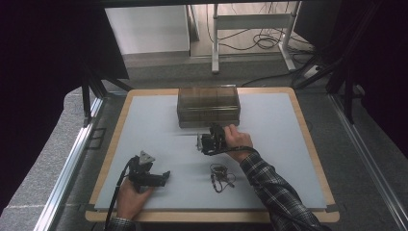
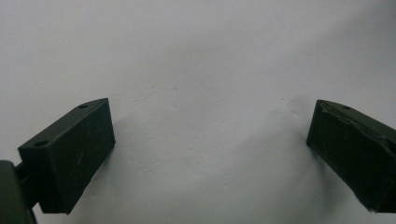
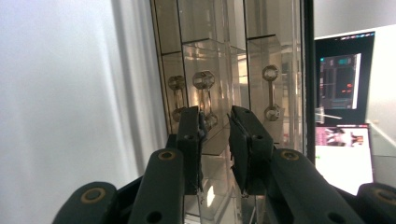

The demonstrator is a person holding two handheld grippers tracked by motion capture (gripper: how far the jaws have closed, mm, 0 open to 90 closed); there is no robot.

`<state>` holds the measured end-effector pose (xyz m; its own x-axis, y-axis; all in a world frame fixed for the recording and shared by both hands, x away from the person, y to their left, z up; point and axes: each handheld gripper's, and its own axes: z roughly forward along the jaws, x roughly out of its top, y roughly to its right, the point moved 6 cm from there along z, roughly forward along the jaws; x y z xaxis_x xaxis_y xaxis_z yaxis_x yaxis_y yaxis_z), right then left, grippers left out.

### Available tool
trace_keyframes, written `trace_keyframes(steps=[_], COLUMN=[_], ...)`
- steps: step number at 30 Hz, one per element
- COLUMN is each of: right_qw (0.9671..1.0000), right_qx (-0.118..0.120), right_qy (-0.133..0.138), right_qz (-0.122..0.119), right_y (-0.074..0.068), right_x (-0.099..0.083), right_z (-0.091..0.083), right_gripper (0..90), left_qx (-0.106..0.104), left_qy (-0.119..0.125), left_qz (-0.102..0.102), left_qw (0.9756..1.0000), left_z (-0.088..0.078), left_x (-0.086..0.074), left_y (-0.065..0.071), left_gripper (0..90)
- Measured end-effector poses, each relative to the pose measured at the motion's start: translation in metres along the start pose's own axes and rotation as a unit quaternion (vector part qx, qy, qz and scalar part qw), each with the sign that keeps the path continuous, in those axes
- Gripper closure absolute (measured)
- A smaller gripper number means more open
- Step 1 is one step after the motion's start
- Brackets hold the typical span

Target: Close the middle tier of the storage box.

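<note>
My right gripper [image 3: 215, 122] stands just before the smoky transparent plastic drawer box [image 1: 208, 106], its 2 jaws slightly parted around the drawer handle [image 3: 204, 95], not pressing it. My left gripper [image 2: 210, 140] rests well apart from this box, released, above the white table mat [image 2: 196, 56].

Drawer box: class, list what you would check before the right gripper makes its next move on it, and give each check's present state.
1. Drawer box sits flat on the table: ok.
2. Right gripper points at the middle handle: ok.
3. Handle sits between its jaws: cannot tell; a narrow gap shows.
4. Left gripper is open with nothing between its jaws: ok.
5. Tangled cord lies apart from both grippers: ok.
</note>
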<state>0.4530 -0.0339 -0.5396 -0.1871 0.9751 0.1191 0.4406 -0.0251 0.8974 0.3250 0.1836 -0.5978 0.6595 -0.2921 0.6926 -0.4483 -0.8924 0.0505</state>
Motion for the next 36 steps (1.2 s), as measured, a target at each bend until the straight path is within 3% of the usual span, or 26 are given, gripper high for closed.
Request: trace_keyframes(steps=[11,23,30,36], right_qw=[0.9981,0.9948,0.9912,0.9853], right_qx=[0.038,0.077,0.105,0.135], right_qy=[0.016,0.021,0.028,0.039], right_qz=[0.046,0.064,0.075,0.098], right_y=[0.005,0.009,0.012,0.017], right_x=[-0.002,-0.003,-0.003,-0.003], right_z=[-0.003,-0.007,-0.009,-0.011], right_gripper=[67.4,62.9,61.8,60.2], left_qx=[0.0,0.0,0.0,0.0], left_qy=[0.0,0.0,0.0,0.0], left_qz=[0.002,0.002,0.001,0.0], left_qw=[1.0,1.0,1.0,1.0], left_z=[0.0,0.0,0.0,0.0], left_x=[0.0,0.0,0.0,0.0], left_y=[0.0,0.0,0.0,0.0], left_gripper=[1.3,1.3,1.3,1.3])
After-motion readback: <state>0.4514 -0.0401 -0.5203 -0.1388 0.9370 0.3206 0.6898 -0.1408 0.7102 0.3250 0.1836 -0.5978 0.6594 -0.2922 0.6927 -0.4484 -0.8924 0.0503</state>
